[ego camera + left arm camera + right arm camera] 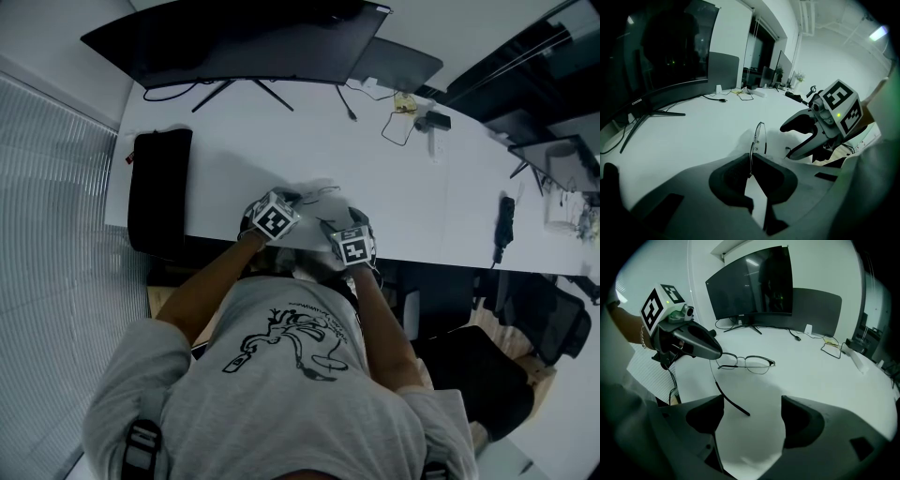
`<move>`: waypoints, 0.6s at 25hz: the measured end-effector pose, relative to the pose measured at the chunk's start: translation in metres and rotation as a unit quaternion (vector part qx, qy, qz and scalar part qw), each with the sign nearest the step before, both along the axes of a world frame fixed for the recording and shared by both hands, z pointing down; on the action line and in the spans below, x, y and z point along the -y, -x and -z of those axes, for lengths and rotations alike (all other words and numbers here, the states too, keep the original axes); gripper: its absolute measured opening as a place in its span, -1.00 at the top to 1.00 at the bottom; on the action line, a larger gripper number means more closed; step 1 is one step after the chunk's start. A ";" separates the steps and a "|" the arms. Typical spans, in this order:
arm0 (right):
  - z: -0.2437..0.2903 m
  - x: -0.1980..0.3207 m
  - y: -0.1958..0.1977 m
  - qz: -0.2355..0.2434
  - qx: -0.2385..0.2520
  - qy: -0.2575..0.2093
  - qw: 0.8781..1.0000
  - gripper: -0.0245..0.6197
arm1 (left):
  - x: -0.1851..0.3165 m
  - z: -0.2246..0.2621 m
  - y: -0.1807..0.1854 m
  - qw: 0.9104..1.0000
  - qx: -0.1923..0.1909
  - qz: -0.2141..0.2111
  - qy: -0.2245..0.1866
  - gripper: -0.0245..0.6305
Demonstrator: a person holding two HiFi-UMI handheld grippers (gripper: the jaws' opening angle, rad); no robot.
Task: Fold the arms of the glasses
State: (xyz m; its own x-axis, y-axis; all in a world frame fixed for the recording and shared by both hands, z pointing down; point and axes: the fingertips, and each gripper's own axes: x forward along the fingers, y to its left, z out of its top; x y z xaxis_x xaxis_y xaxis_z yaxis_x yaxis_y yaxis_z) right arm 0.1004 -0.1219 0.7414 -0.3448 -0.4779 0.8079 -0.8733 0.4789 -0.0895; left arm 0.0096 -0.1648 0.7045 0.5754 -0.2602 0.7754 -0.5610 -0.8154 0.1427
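One temple arm (734, 406) hangs unfolded as the left gripper (751, 161) pinches the glasses (758, 364) above the worktop's (394, 187) near edge; the right gripper (752, 414) gapes empty.

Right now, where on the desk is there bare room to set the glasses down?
Widest bare patch: the desk right of the glasses, up to the black item near the right edge. Also free: the strip between the monitor stand and the glasses. Crowded: the left end, taken by the black case, and the back right, with cables.
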 end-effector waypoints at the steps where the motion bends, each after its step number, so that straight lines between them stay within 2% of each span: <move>1: 0.000 0.000 -0.001 0.000 -0.001 0.000 1.000 -0.29 | 0.000 0.000 0.000 1.000 0.000 -0.001 0.000 0.82; 15: -0.004 0.009 -0.007 -0.007 -0.005 0.005 1.000 -0.28 | -0.005 -0.001 -0.002 1.000 0.004 -0.017 0.005 0.82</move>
